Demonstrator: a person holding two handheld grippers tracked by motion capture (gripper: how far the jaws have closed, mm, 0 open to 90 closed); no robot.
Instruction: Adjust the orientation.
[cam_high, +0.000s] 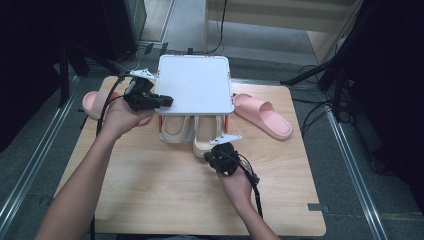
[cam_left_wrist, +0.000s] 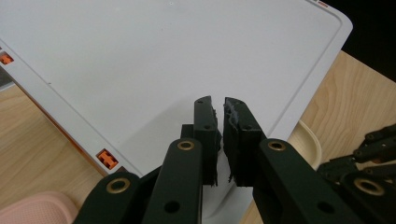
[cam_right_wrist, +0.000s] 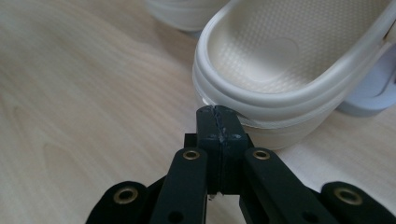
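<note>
R tool (cam_right_wrist: 218, 122) has jaws pressed together, nothing between, tips right at the heel rim of the cream slipper (cam_right_wrist: 280, 70), which sticks out from under the white tray (cam_high: 195, 85) just ahead of it. L tool (cam_left_wrist: 219, 116) has jaws nearly together, thin gap, empty, resting over the tray's near corner. Risks: pushing w/ closed tips could skew the slipper or slide off its rounded heel; L tool pressing the corner could tip the tray. Pink slipper (cam_high: 262, 115) sits well off to the R tool's side on the bench (cam_high: 165, 190).

two pink slippers (cam_high: 262, 115), two beige slippers (cam_high: 206, 136), one box (cam_high: 195, 85)
</note>
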